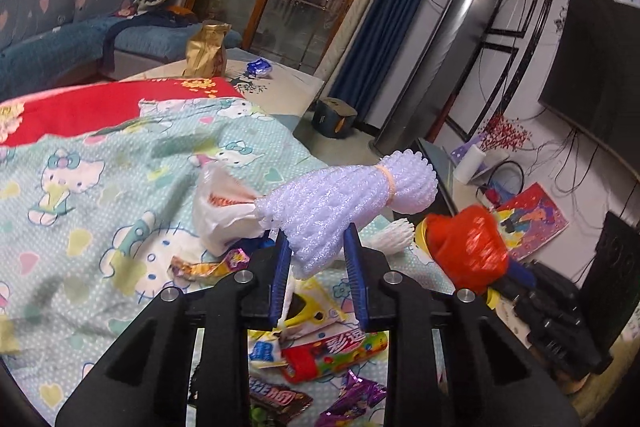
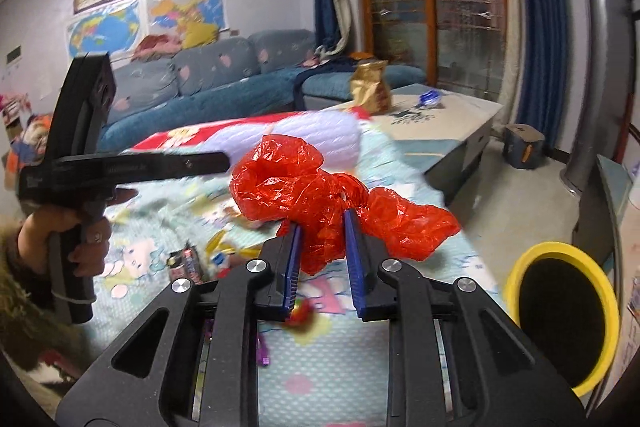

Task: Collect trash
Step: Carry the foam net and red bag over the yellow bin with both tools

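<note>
Left tool [image 1: 318, 251] clamps one foam net [image 1: 344, 203]; right tool [image 2: 322, 239] clamps one red bag [image 2: 316, 195].

- The left gripper [image 1: 318, 251] points forward and somewhat downward, its two blue pads [image 1: 280, 275] drawn in close and pinching something between them.
- The right gripper [image 2: 322, 247] also tilts gently downward, its blue pads [image 2: 292, 267] closed in and clamping on something.
- In the right wrist view the left gripper shows from the side as a black pistol-shaped body, its barrel level and reaching toward the middle of the frame.
- The person's left hand [image 2: 86, 245] wraps around that gripper's handle, fingers curled at the front of the grip.
- A fur-trimmed sleeve [image 2: 24, 291] covers the left forearm, which rises from the lower left corner.
</note>
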`<state>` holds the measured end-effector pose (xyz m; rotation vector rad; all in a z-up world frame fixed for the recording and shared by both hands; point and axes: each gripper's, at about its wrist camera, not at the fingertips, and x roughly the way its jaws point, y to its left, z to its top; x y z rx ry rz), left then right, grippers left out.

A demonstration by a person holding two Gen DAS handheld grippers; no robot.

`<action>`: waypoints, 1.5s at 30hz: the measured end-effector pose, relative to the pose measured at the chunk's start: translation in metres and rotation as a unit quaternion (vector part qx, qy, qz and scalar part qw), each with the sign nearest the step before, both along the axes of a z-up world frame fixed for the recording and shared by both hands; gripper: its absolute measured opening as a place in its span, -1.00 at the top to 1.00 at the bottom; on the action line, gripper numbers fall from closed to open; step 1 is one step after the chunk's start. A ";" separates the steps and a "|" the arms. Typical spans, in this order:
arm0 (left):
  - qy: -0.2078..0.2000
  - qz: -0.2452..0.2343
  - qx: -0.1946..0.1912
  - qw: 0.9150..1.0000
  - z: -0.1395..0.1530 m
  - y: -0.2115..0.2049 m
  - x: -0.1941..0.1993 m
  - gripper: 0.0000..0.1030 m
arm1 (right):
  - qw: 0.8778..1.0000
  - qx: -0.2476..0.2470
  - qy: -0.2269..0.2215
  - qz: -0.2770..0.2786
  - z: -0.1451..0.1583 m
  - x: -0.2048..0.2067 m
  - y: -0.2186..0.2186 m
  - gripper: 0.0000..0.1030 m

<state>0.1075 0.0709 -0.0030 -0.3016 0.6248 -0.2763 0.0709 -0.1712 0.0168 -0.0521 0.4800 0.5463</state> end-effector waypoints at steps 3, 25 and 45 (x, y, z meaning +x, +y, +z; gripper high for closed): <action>-0.001 -0.009 0.007 1.000 0.002 -0.013 0.002 0.51 | 1.000 0.002 -0.005 -0.019 0.004 0.003 -0.015 0.71; 0.017 -0.086 0.066 0.994 -0.003 -0.121 0.025 0.52 | 0.988 0.041 0.007 -0.146 0.012 0.019 -0.124 0.71; 0.037 -0.158 0.166 0.973 -0.037 -0.227 0.042 0.52 | 0.958 0.114 0.103 -0.241 -0.033 0.058 -0.218 0.71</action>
